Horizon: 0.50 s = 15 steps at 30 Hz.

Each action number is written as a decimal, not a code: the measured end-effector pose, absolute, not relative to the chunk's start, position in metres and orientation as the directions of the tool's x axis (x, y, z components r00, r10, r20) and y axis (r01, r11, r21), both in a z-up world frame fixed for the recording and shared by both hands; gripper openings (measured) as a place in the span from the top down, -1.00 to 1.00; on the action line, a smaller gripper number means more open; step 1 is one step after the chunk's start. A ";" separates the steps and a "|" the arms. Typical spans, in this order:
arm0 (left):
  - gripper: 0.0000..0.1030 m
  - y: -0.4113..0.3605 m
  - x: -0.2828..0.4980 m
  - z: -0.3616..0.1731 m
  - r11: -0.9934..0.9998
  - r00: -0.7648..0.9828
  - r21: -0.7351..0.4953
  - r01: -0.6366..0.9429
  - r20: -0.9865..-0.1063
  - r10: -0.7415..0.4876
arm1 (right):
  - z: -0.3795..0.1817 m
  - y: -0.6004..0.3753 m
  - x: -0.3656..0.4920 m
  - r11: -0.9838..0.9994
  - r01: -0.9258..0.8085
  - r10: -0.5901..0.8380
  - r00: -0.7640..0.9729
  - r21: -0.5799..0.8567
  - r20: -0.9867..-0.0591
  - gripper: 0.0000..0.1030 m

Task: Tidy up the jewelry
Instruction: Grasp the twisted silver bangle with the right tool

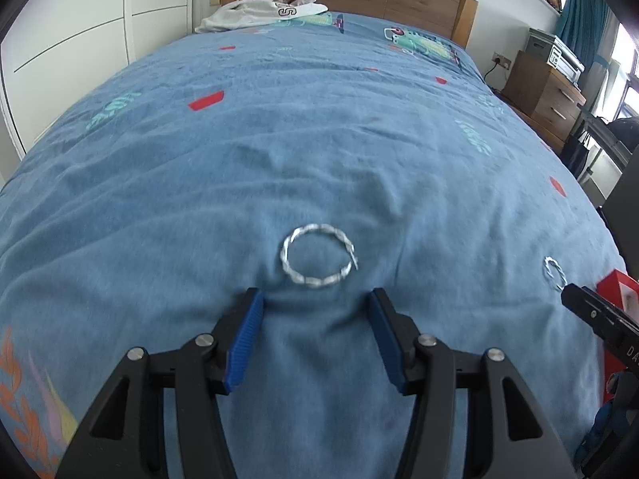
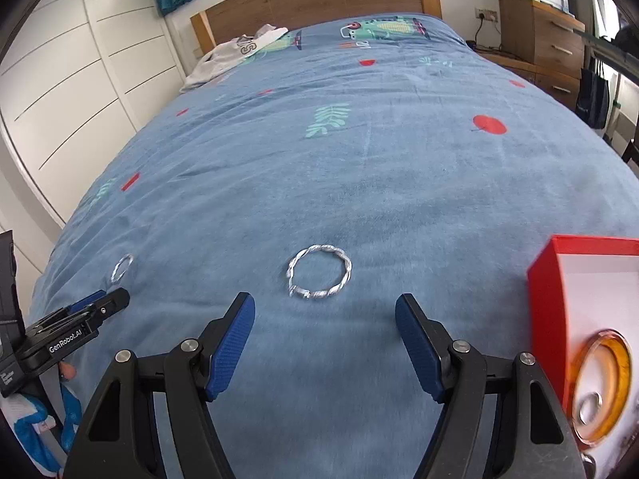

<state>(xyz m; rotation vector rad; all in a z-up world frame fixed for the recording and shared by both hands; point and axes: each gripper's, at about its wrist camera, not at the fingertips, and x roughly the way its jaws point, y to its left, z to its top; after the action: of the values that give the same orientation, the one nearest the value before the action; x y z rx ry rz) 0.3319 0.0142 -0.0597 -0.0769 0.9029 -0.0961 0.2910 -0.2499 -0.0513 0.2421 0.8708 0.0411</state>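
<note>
While both the left gripper (image 1: 315, 299) and right gripper (image 2: 324, 305) are held wide open and empty, a twisted silver bracelet (image 1: 318, 256) is seen just beyond each, on a blue bedspread (image 1: 279, 139); a red box (image 2: 567, 279) sits near right.

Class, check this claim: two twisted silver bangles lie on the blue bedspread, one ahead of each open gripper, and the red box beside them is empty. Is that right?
Not quite: the red box is not empty. The right wrist view shows an amber bangle inside it. The rest stands.
</note>
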 end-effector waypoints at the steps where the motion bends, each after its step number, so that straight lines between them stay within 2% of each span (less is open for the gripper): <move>1: -0.06 0.013 0.337 -0.061 0.993 0.617 -0.103 0.050 -0.779 -0.112 | -0.055 -0.250 0.296 0.971 0.062 0.139 0.644 0.233 -0.752 -0.40; 3: -0.07 0.013 0.347 -0.064 0.994 0.620 -0.101 0.044 -0.777 -0.107 | -0.061 -0.250 0.303 0.970 0.055 0.147 0.643 0.237 -0.752 -0.38; 7: -0.08 0.011 0.357 -0.068 0.995 0.627 -0.091 0.040 -0.773 -0.096 | -0.066 -0.246 0.310 0.972 0.040 0.152 0.645 0.232 -0.749 -0.10; 13: -0.10 0.007 0.362 -0.071 0.997 0.640 -0.072 0.036 -0.764 -0.078 | -0.071 -0.249 0.315 0.965 0.037 0.174 0.647 0.259 -0.742 0.19; 15: -0.09 0.006 0.361 -0.072 0.997 0.647 -0.069 0.035 -0.759 -0.075 | -0.072 -0.251 0.314 0.962 0.037 0.182 0.653 0.271 -0.735 0.20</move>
<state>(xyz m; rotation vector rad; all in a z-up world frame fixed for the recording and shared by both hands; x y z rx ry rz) 0.3610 0.0061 -0.0717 -0.0492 0.8655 -0.0625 0.3144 -0.2506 -0.0724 0.2732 0.8581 0.0833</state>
